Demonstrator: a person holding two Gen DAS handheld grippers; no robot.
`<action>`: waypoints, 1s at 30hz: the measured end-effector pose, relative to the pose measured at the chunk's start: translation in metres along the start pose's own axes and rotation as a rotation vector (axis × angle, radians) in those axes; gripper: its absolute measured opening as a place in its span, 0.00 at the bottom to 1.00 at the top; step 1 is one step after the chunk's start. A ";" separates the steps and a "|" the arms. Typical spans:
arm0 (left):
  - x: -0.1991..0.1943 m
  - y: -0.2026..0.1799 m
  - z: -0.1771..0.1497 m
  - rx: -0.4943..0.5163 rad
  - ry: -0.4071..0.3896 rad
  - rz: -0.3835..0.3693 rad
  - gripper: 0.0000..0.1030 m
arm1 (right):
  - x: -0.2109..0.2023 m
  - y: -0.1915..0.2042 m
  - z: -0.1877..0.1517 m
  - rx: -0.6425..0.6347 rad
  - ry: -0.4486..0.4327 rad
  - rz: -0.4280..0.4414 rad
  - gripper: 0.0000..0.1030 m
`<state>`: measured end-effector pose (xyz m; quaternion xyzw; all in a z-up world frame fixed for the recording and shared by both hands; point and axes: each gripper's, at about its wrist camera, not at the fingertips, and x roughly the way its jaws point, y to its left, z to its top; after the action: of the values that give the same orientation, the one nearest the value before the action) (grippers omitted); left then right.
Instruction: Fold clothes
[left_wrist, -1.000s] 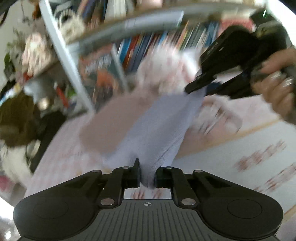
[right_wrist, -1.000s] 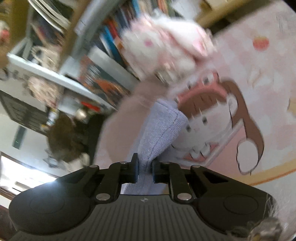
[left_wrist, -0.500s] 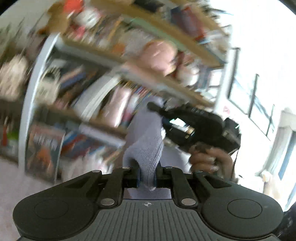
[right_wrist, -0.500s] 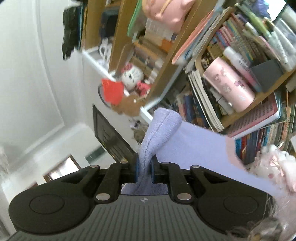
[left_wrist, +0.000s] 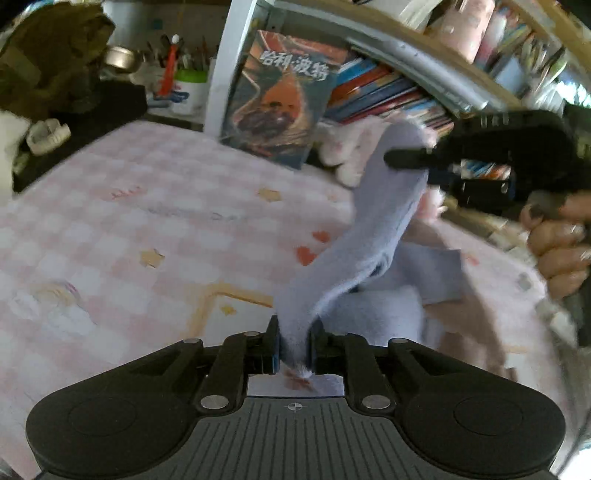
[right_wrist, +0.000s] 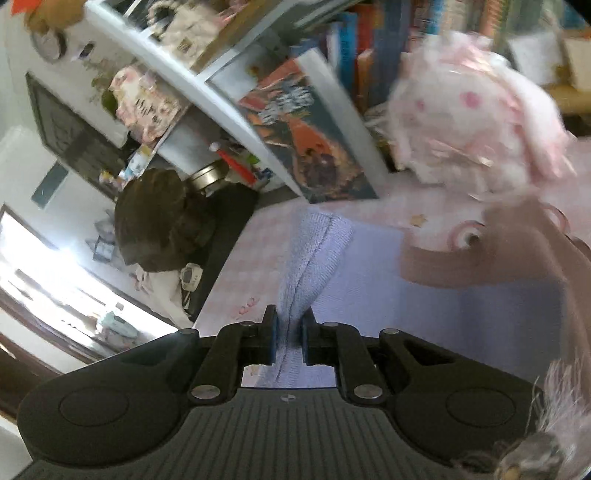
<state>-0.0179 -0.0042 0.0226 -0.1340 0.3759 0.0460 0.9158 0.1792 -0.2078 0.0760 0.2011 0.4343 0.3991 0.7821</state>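
A pale lilac knitted garment (left_wrist: 373, 236) hangs stretched between my two grippers above a pink checked bedspread (left_wrist: 147, 221). My left gripper (left_wrist: 294, 345) is shut on one bunched edge of it. My right gripper (right_wrist: 289, 339) is shut on another edge, where a seam (right_wrist: 314, 254) runs up the fabric. In the left wrist view the right gripper (left_wrist: 406, 160) is up at the right, held by a hand (left_wrist: 557, 240), with the cloth pinched at its tip. The rest of the garment (right_wrist: 461, 295) lies on the bed with a dusty pink part (right_wrist: 517, 254).
A bookshelf (left_wrist: 388, 85) with a large upright book (left_wrist: 280, 99) stands at the bed's far edge. A white and pink plush toy (right_wrist: 476, 122) sits against it. A dark brown plush (left_wrist: 48, 59) and a pen cup (left_wrist: 186, 88) are at the left.
Both grippers swung up towards the shelves half a second ago and have come back down over the bed, still holding the lilac garment. Part of the garment now rests on the bedspread.
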 end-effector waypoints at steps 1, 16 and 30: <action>0.001 0.000 0.000 0.036 0.007 0.033 0.21 | 0.006 0.009 0.001 -0.051 0.010 0.006 0.16; -0.003 -0.032 0.037 0.245 -0.105 0.049 0.47 | -0.077 -0.093 -0.037 0.015 -0.051 -0.361 0.42; 0.091 -0.168 0.022 0.555 0.010 -0.230 0.47 | -0.077 -0.095 -0.111 -0.173 0.092 -0.538 0.40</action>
<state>0.0929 -0.1608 0.0089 0.0796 0.3612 -0.1631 0.9147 0.1052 -0.3295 -0.0072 -0.0070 0.4717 0.2216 0.8535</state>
